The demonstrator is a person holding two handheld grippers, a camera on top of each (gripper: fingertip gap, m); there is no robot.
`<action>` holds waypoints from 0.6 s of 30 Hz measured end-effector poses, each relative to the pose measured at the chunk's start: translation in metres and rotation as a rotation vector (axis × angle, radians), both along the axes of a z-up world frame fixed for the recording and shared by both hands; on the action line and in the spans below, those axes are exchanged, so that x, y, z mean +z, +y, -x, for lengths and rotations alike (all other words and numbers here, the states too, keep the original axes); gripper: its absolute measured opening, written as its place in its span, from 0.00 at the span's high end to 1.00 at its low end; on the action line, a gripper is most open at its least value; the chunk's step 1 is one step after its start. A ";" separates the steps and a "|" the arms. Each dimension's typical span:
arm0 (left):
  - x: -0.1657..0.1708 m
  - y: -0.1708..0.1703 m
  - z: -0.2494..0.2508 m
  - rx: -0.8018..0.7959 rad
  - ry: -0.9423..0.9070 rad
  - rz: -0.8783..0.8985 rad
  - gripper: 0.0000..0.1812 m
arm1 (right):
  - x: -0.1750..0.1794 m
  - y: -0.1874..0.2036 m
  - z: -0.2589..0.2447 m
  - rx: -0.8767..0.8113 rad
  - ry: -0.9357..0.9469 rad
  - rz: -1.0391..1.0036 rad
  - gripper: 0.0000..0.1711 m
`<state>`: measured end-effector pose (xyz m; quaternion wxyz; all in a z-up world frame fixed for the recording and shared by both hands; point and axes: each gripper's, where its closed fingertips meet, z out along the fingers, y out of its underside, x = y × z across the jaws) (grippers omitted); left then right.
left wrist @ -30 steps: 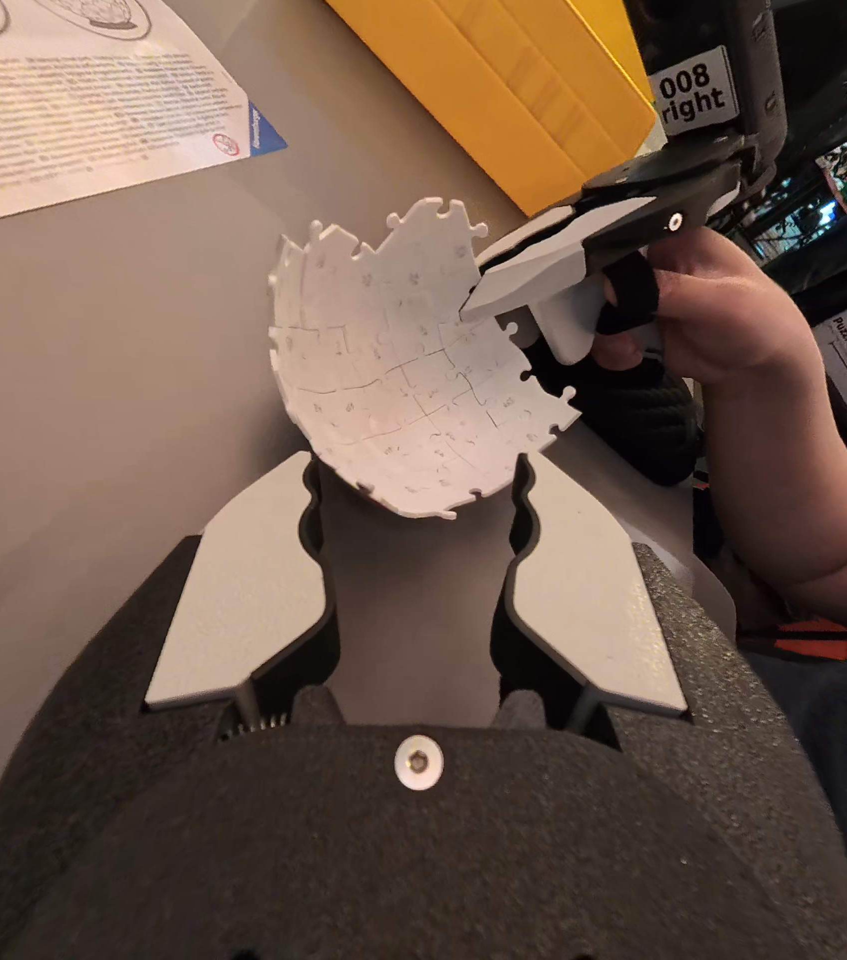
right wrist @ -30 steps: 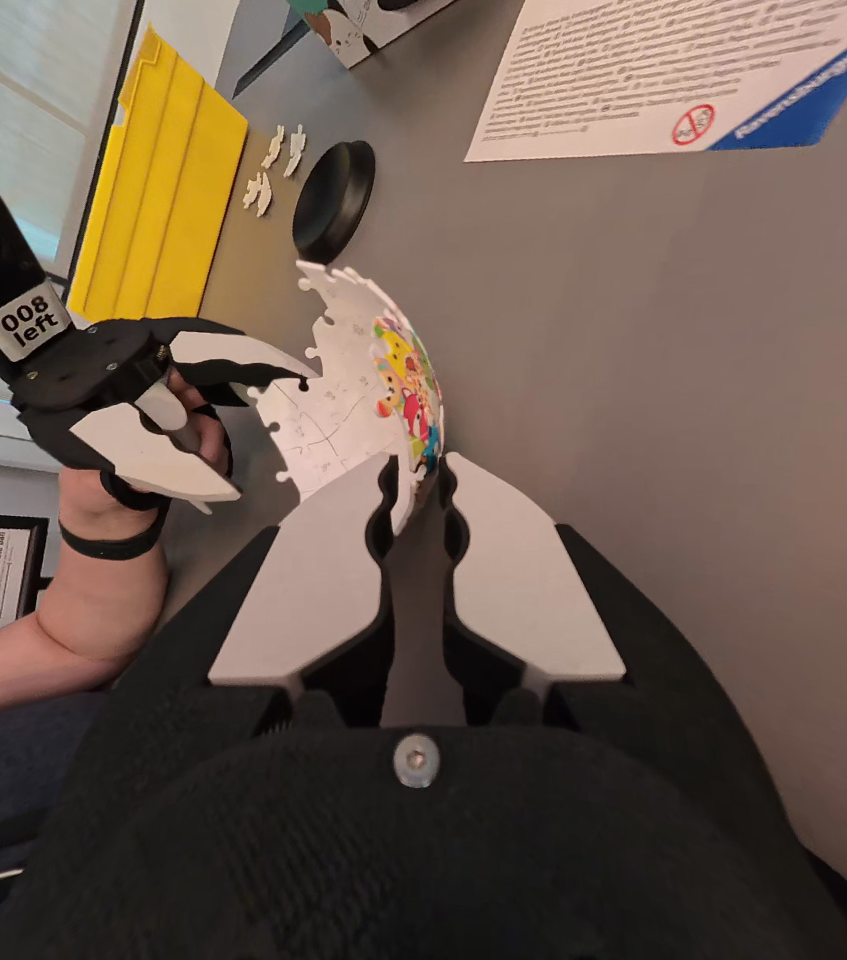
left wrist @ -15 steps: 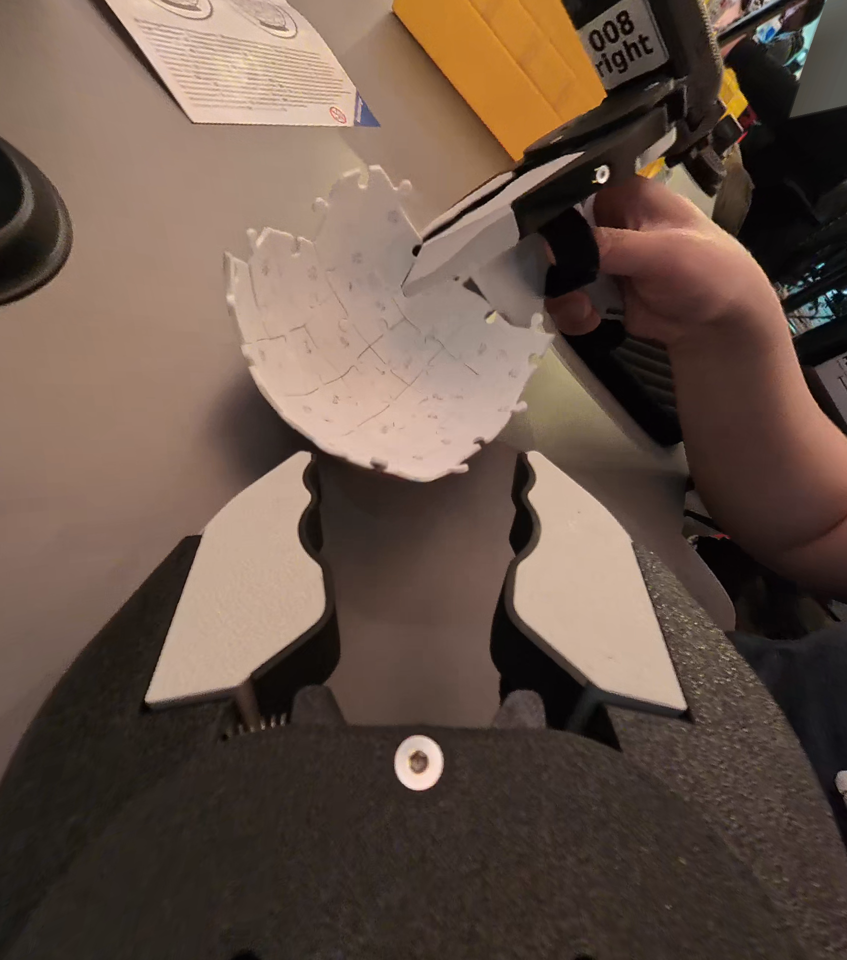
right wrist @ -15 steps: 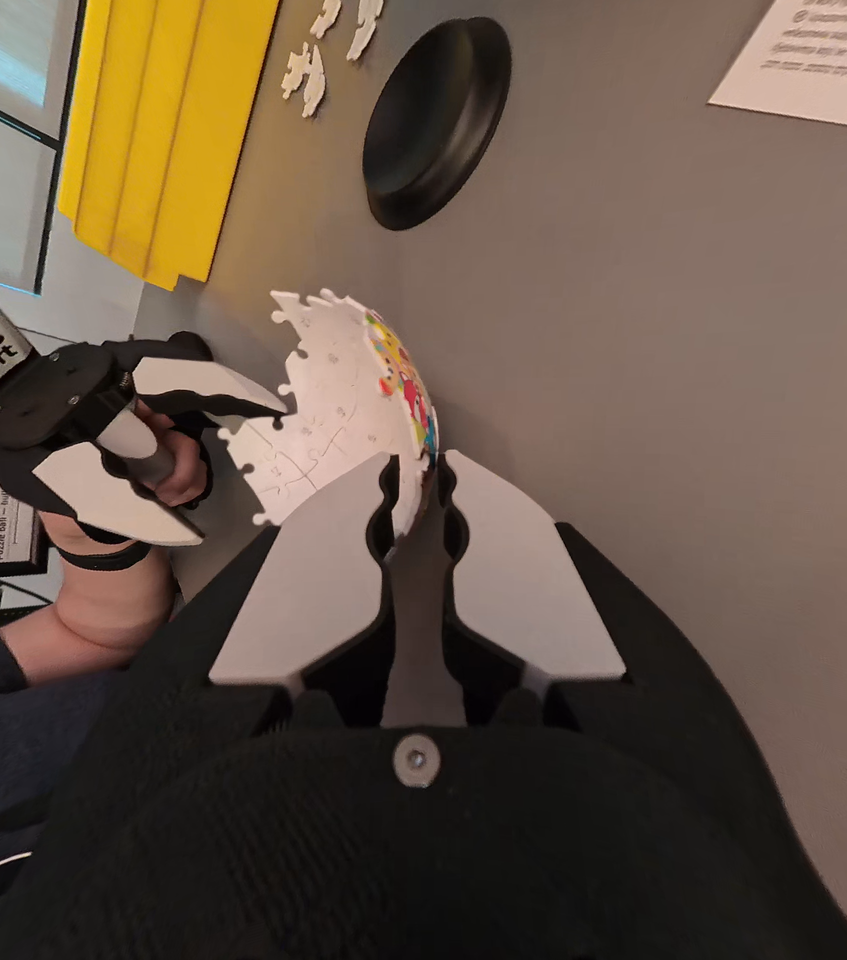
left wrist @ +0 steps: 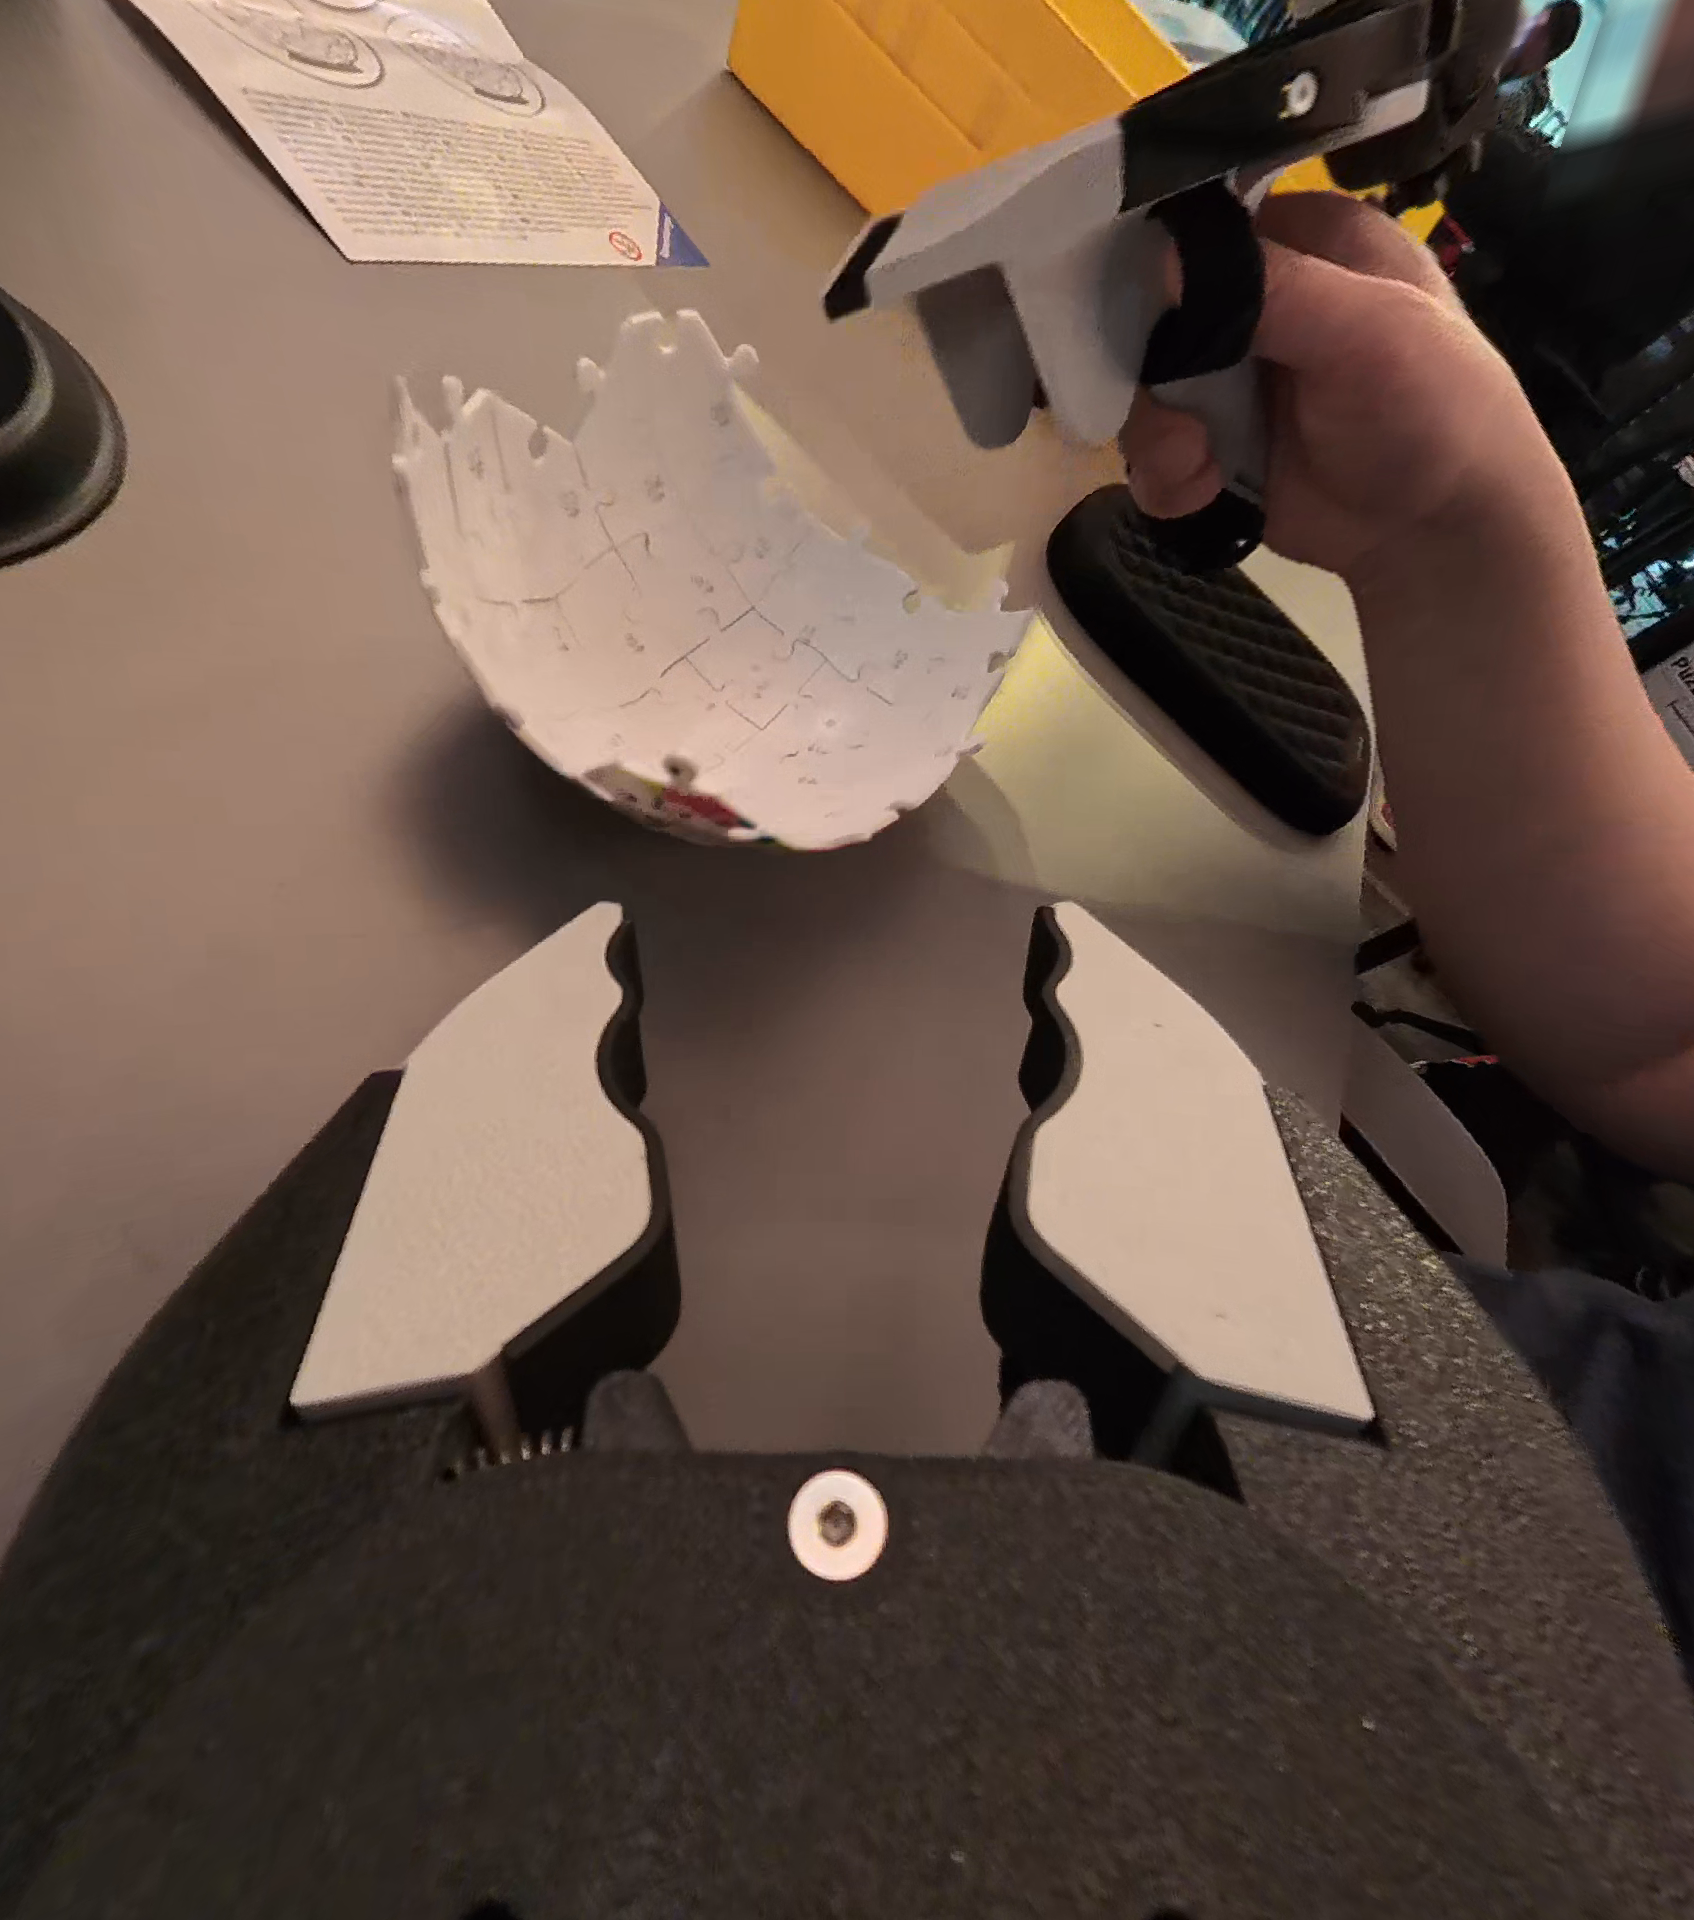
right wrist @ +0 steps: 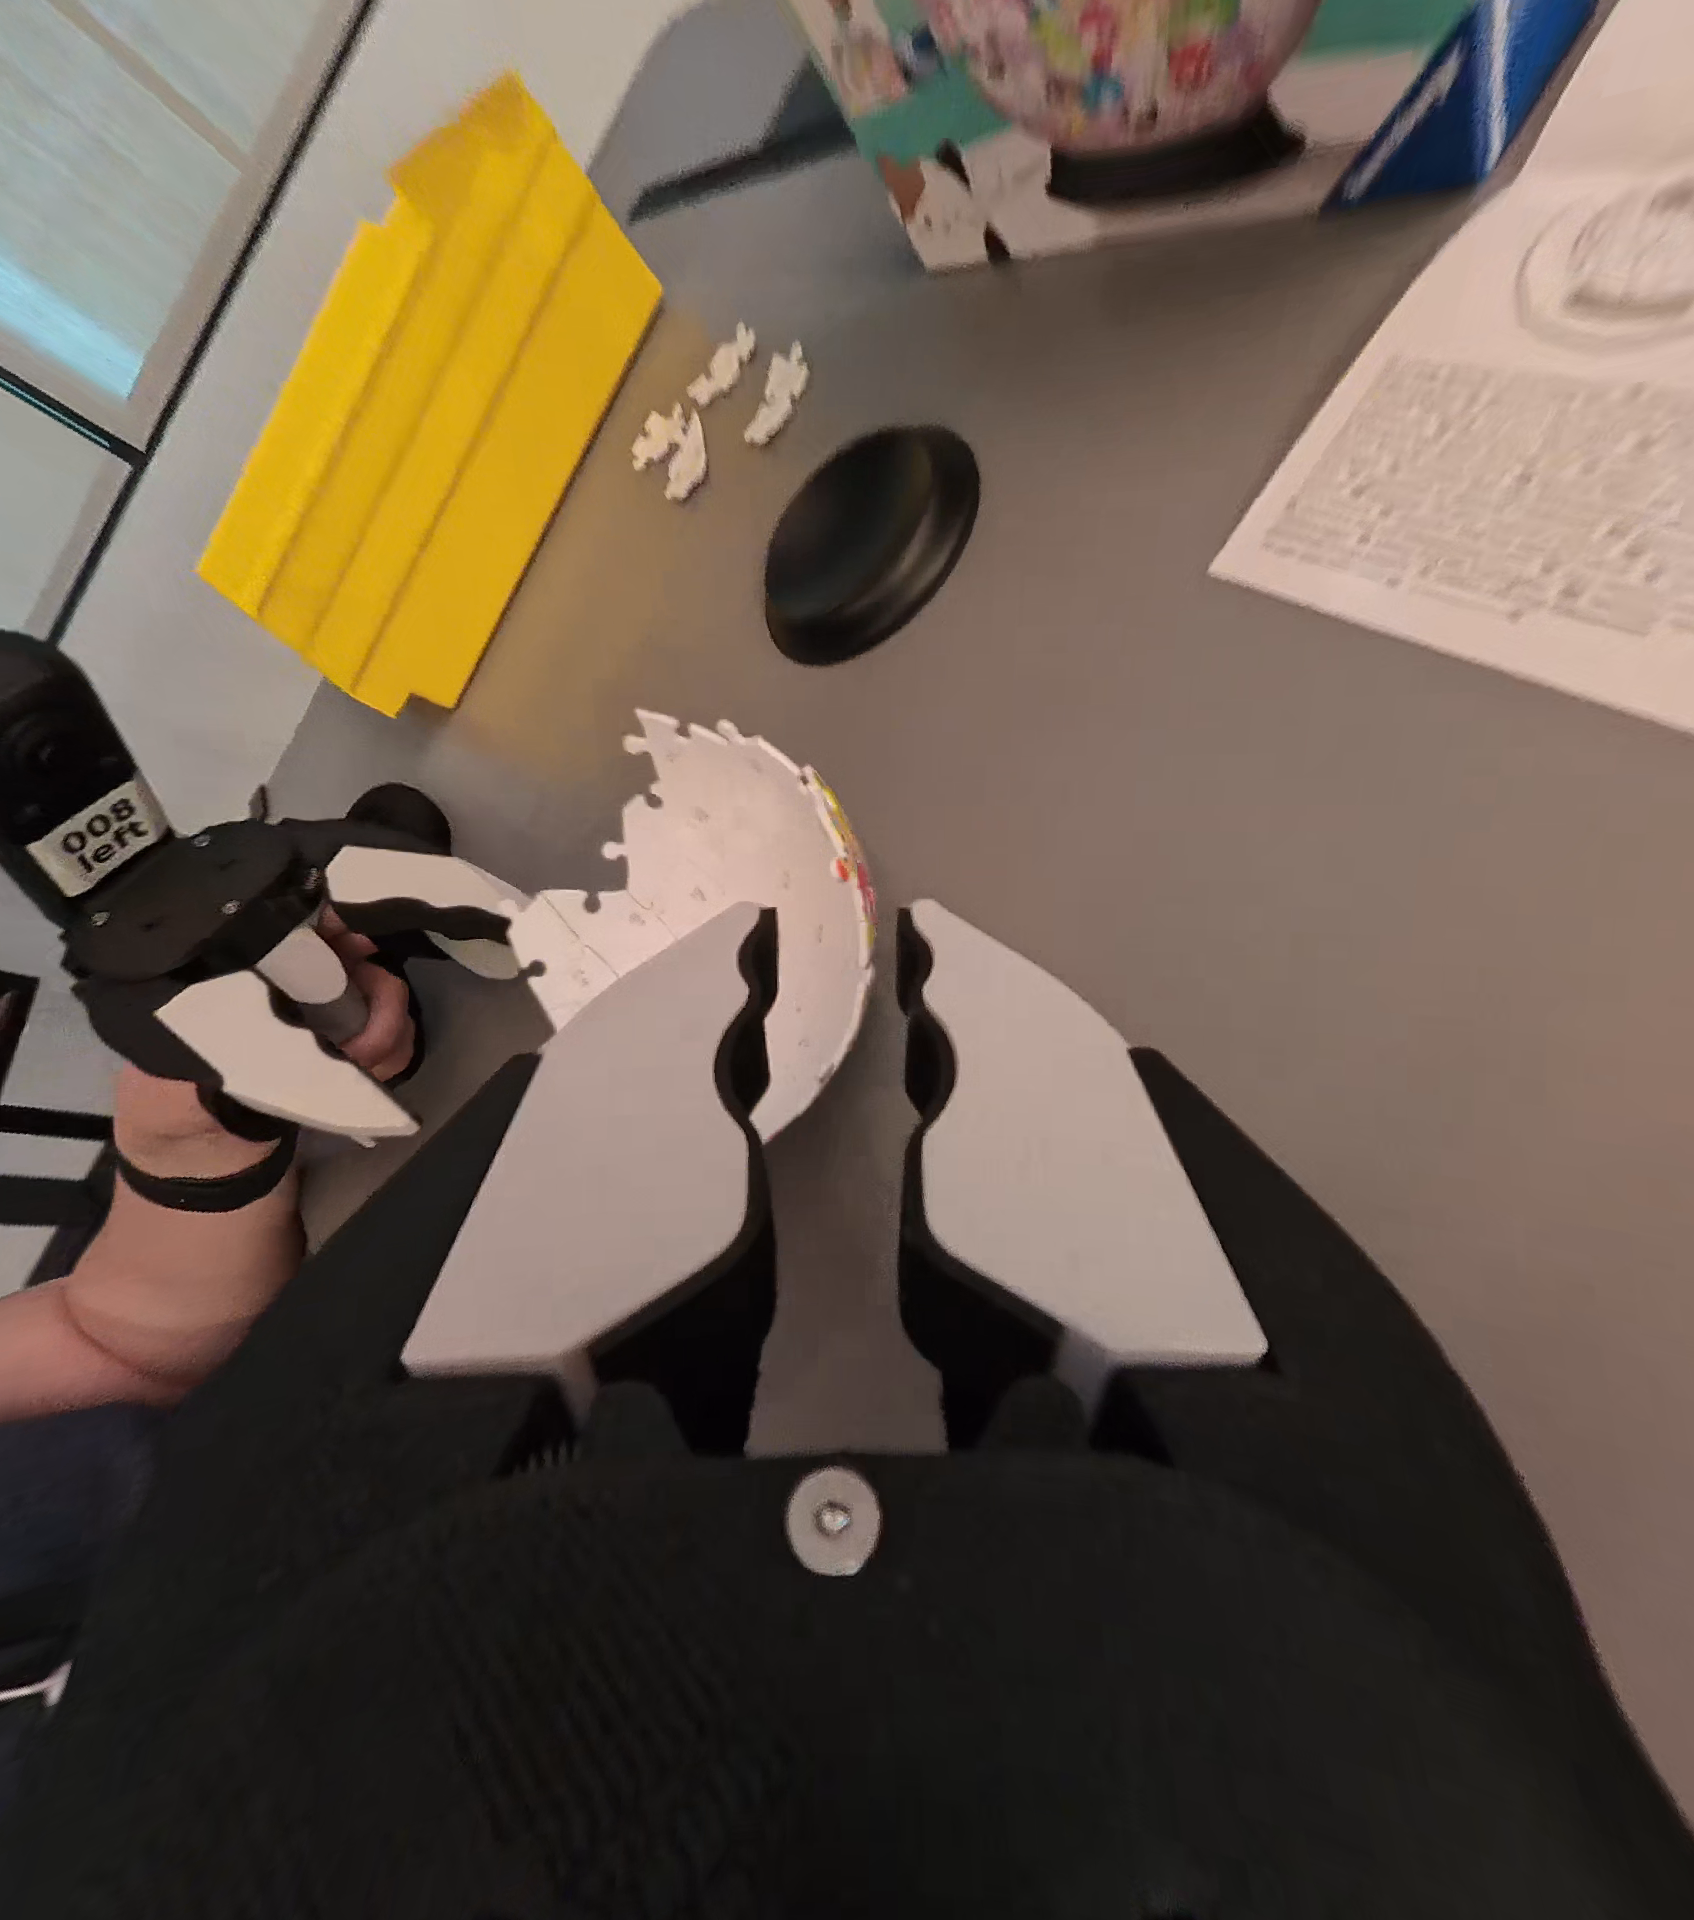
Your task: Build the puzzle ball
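The partly built puzzle ball (left wrist: 677,623) is a white bowl-shaped shell with a colourful outside, resting on the grey table (left wrist: 147,831). My left gripper (left wrist: 827,935) is open and empty, just short of the shell's near edge. My right gripper (right wrist: 835,914) is open, with the shell (right wrist: 718,821) just beyond its fingertips. In the left wrist view the right gripper (left wrist: 910,312) hovers above and to the right of the shell, clear of it. In the right wrist view the left gripper (right wrist: 469,1023) sits beside the shell's left rim.
Loose white puzzle pieces (right wrist: 718,405) lie near a yellow bin (right wrist: 427,447). A black round stand (right wrist: 869,545) sits behind the shell. An instruction sheet (right wrist: 1549,468) and the puzzle box (right wrist: 1134,125) are further back. A black textured pad (left wrist: 1217,675) lies at the table's edge. Left tips to right tips: about 15 cm. It is some 8 cm from my right tips to the shell (right wrist: 718,821).
My right gripper has opened, let go of the shell's rim and lifted away. The shell now rests on the table. My left gripper has pulled back a little, still open.
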<state>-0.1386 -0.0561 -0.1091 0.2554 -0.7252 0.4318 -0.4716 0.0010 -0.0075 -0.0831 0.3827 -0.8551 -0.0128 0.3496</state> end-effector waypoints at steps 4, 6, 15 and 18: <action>0.008 0.004 0.002 0.029 -0.020 -0.049 0.61 | 0.053 -0.013 -0.007 -0.003 -0.027 -0.358 0.88; 0.012 0.004 0.002 0.035 -0.030 -0.073 0.61 | 0.076 -0.026 -0.006 0.008 -0.072 -0.540 0.87; 0.012 -0.004 -0.010 0.012 -0.004 -0.146 0.60 | 0.086 -0.044 -0.017 -0.013 -0.064 -0.668 0.72; 0.011 -0.010 -0.014 -0.009 0.002 -0.138 0.60 | 0.082 -0.045 -0.025 -0.037 -0.039 -0.661 0.72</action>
